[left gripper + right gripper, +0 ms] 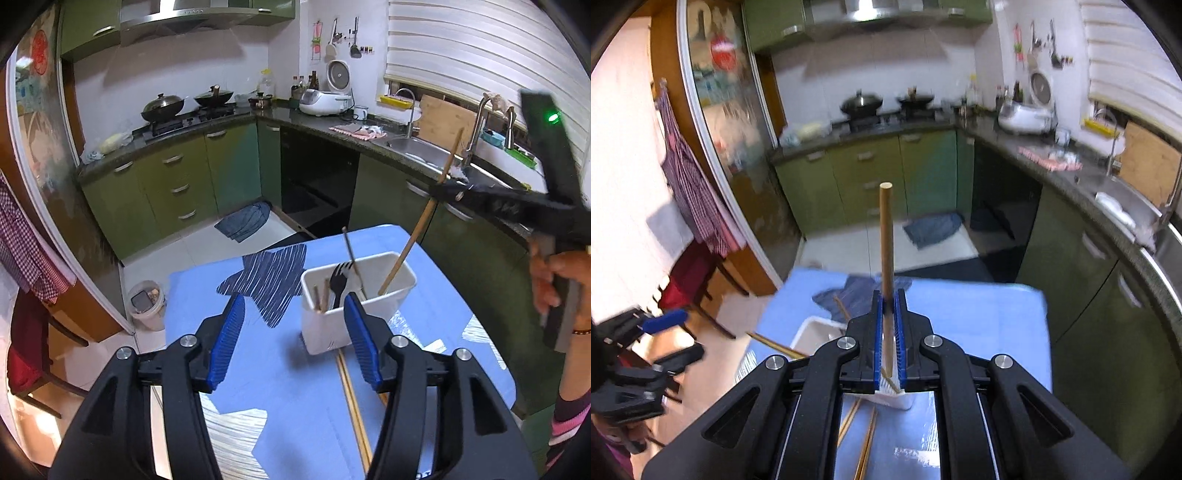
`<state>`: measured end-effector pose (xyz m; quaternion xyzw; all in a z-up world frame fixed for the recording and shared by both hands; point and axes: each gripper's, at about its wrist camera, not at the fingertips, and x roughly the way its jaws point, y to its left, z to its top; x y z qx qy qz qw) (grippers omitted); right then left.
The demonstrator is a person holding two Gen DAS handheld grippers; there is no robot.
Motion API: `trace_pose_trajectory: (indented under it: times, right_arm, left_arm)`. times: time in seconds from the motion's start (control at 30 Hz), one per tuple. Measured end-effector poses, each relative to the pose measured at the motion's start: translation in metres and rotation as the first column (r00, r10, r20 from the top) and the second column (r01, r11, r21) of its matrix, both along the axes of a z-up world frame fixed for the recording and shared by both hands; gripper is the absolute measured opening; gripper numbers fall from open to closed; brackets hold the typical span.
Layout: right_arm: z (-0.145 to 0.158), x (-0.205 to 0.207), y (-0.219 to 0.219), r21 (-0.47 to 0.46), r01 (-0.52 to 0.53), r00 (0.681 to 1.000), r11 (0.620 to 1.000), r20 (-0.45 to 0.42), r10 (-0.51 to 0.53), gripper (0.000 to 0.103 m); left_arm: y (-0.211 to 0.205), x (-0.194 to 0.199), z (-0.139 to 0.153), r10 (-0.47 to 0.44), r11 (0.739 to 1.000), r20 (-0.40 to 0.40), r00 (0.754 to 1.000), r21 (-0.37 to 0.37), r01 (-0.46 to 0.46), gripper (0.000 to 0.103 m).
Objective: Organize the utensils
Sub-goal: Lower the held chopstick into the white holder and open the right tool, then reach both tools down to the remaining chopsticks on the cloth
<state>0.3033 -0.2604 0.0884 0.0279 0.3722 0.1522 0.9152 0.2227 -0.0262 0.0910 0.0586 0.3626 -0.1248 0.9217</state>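
A wooden chopstick (886, 240) is clamped upright by the right gripper (889, 332), its lower end inside the white container (391, 299). The left gripper (295, 332) is held wide apart, empty, nearer. Two chopsticks (352, 402) lie before the container on the blue table (295, 424); a black fork (339, 282) stands inside.

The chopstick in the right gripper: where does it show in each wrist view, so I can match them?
Left wrist: the held chopstick slants at right of centre, its lower end inside the white container.
Right wrist: it stands upright at centre, clamped in the right gripper.
Shared landmark: the white container on the blue table.
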Motion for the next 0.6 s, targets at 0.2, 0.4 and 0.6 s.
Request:
trace_pose_trajectory:
  times: [0.2,0.4,0.6]
  right_arm:
    - [-0.007,-0.008,0.004,-0.017,-0.02,1.0,1.0,0.001,0.02,0.02]
    - [-0.005,-0.065,-0.002,-0.017,-0.059,0.997,0.998,0.041,0.06,0.021]
    - [-0.08,-0.106,-0.008,-0.037,-0.103,0.989,0.994,-0.114,0.098,0.023]
  left_arm:
    - [-0.001,0.0,-0.01,0.0,1.0,-0.033,0.999,0.007,0.0,0.054]
    - [-0.006,-0.001,-0.033,0.001,1.0,-0.071,0.997,0.004,-0.001,0.056]
    - [-0.021,0.002,-0.097,-0.002,0.999,-0.219,0.976,0.041,0.012,0.056]
